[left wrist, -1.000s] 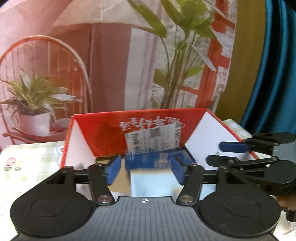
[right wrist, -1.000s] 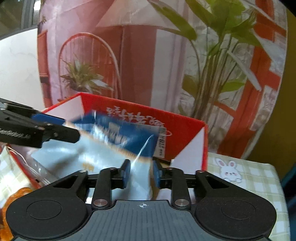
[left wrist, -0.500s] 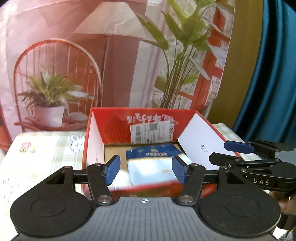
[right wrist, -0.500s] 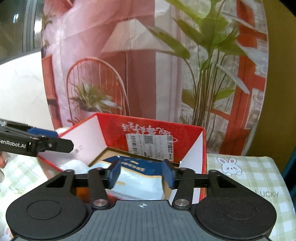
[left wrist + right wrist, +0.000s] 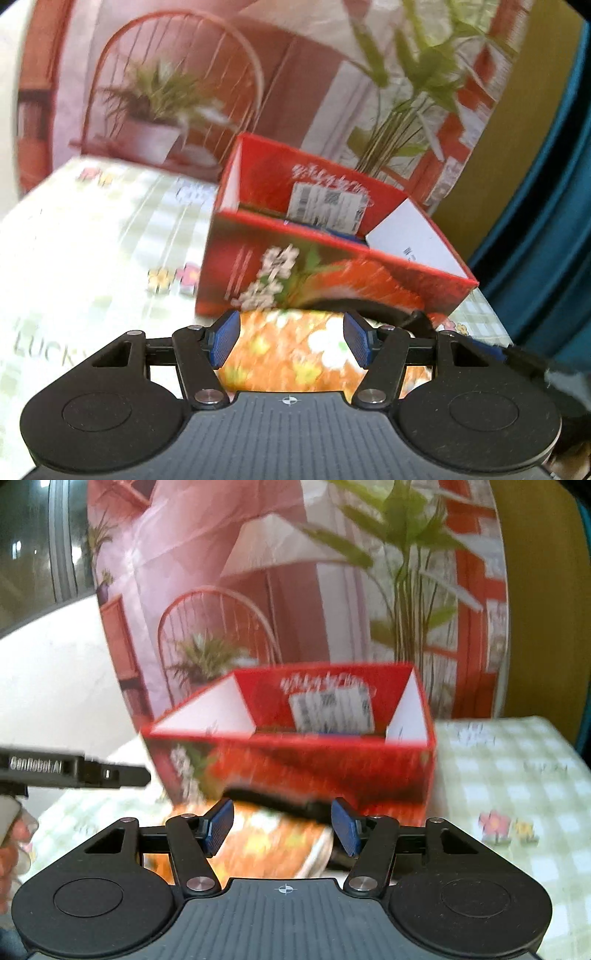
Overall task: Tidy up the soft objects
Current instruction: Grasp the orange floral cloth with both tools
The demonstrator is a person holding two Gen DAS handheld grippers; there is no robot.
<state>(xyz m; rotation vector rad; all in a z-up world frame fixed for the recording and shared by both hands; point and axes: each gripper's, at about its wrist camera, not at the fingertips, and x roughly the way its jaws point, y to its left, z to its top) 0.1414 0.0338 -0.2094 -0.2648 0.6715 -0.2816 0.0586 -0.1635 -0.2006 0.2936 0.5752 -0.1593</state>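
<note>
A red cardboard box (image 5: 332,280) (image 5: 295,760) stands open on the checked cloth. A blue and white soft pack (image 5: 343,232) lies inside it, with only its blue edge showing. In front of the box lies an orange flowered soft pack (image 5: 295,354) (image 5: 266,842) with a blurred black object (image 5: 273,801) across its far end. My left gripper (image 5: 290,343) is open just above the orange pack, its pads clear of it. My right gripper (image 5: 282,825) is over the same pack, its jaws opening and pressing on nothing. Each gripper shows at the edge of the other's view.
The green checked tablecloth (image 5: 92,258) stretches left of the box, and more of it lies to the right (image 5: 517,775). A printed backdrop (image 5: 295,74) with a chair and plants hangs behind. A blue curtain (image 5: 554,221) is at the right. A person's hand (image 5: 14,834) holds the left gripper.
Both grippers drew back from over the box to its near side. The right jaws let go of the blue pack, which stayed in the box. The orange pack now shows between both pairs of fingers.
</note>
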